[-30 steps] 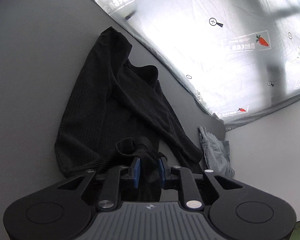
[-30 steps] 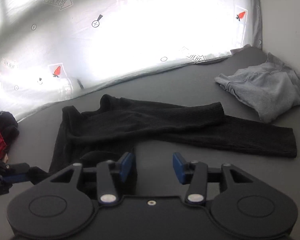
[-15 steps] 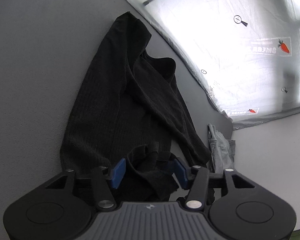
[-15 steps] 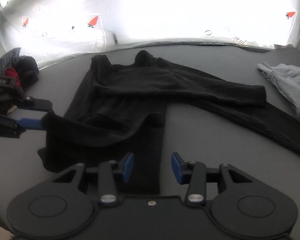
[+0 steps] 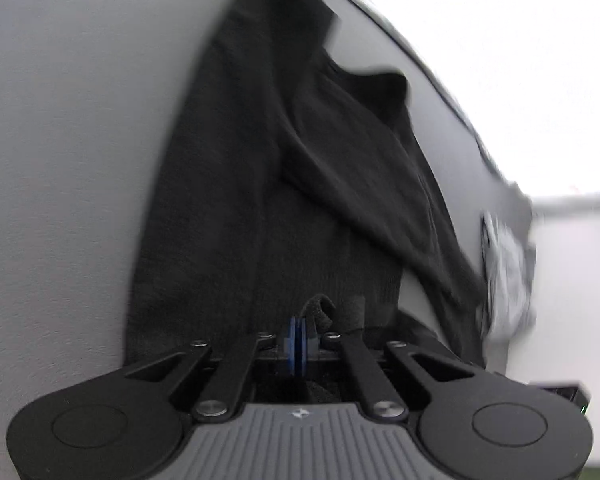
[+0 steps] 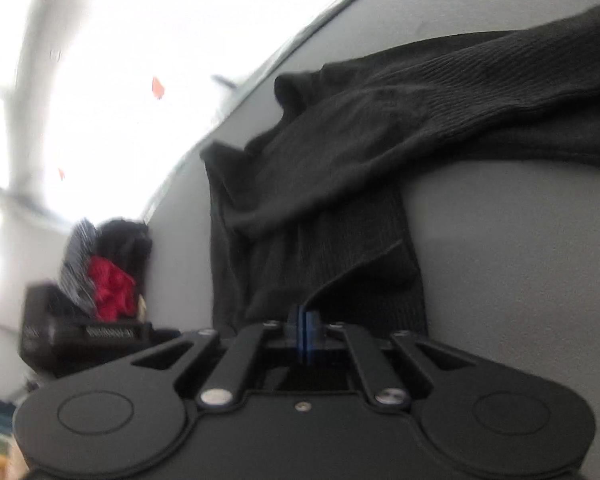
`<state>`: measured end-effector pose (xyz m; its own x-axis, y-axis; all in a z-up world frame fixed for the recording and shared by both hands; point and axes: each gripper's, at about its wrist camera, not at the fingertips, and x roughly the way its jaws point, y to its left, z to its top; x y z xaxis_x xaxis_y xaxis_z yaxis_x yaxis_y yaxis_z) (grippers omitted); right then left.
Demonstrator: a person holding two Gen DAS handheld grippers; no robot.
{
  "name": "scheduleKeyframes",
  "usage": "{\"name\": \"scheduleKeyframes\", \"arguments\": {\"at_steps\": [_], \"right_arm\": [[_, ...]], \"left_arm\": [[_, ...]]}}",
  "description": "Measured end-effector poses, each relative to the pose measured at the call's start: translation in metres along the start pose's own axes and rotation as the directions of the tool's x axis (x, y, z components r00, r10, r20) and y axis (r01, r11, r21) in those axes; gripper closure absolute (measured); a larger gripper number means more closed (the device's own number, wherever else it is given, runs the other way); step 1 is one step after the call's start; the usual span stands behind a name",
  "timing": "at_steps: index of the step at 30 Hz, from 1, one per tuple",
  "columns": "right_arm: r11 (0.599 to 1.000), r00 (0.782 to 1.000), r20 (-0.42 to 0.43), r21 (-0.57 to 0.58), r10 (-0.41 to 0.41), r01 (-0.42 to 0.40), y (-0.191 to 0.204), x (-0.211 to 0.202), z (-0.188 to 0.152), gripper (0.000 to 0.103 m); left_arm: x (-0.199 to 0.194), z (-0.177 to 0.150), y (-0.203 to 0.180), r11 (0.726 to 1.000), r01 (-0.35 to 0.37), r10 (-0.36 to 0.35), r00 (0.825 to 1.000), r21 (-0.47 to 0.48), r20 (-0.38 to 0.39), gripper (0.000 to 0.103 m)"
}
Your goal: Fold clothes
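Black sweater hem pinched by both tools; no legible writing.

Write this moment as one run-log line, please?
task: fold clothes | left gripper: shut on black sweater hem | right gripper: shut on black sweater hem | grey garment: aside

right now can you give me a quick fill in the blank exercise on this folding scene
1. Both grippers are shut on the hem of the ____ sweater.
2. Beside the sweater's sleeve end in the left wrist view lies a ____ garment.
3. The pile in the right wrist view includes a ____ piece of cloth.

Missing words: black; grey; red
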<state>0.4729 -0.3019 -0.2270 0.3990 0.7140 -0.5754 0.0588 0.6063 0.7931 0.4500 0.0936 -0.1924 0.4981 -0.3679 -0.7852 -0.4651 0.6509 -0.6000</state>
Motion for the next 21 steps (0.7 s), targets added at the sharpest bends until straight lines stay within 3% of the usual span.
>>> {"name": "scheduleKeyframes", "arguments": {"at_steps": [3, 9, 11, 12, 14, 15, 16, 19, 21], "right_arm": [[0.988, 0.997, 0.063, 0.145, 0.045, -0.054, -0.011, -0.008, 0.015, 0.101], [0.951, 0.993, 0.1, 0.309, -0.055, 0.021, -0.029, 0.006, 0.033, 0.099], [0.942, 0.991, 0.113, 0.335, -0.075, 0.033, -0.031, 0.007, 0.034, 0.092], [0.942, 0.988, 0.122, 0.331, -0.092, 0.047, -0.03, 0.005, 0.034, 0.089], [0.951, 0.977, 0.171, 0.302, -0.126, 0.07, -0.024, -0.002, 0.032, 0.071], [0.955, 0.97, 0.197, 0.285, -0.142, 0.081, -0.021, -0.006, 0.031, 0.068], [0.96, 0.965, 0.213, 0.262, -0.154, 0.095, -0.018, -0.009, 0.03, 0.067], [0.971, 0.957, 0.203, 0.155, -0.21, 0.18, -0.006, -0.01, 0.024, 0.061], [0.965, 0.947, 0.184, 0.069, -0.262, 0.253, 0.003, -0.005, 0.019, 0.057]], "left_arm": [[-0.003, 0.012, 0.003, 0.998, -0.03, 0.032, 0.999, -0.058, 0.028, 0.101], [-0.013, 0.043, 0.014, 0.988, -0.114, 0.127, 0.983, -0.101, 0.135, 0.1], [-0.018, 0.047, 0.017, 0.99, -0.114, 0.126, 0.979, -0.08, 0.162, 0.1], [-0.02, 0.048, 0.017, 0.992, -0.109, 0.118, 0.978, -0.06, 0.175, 0.093], [-0.021, 0.046, 0.011, 0.994, -0.101, 0.094, 0.983, 0.041, 0.158, 0.083], [-0.019, 0.043, 0.006, 0.989, -0.104, 0.088, 0.985, 0.104, 0.148, 0.072], [-0.015, 0.038, -0.002, 0.975, -0.113, 0.089, 0.987, 0.191, 0.132, 0.059], [-0.007, 0.017, -0.022, 0.906, -0.114, 0.081, 0.992, 0.407, 0.097, 0.038], [0.0, 0.007, -0.023, 0.885, -0.077, 0.058, 0.997, 0.459, 0.055, 0.031]]}}
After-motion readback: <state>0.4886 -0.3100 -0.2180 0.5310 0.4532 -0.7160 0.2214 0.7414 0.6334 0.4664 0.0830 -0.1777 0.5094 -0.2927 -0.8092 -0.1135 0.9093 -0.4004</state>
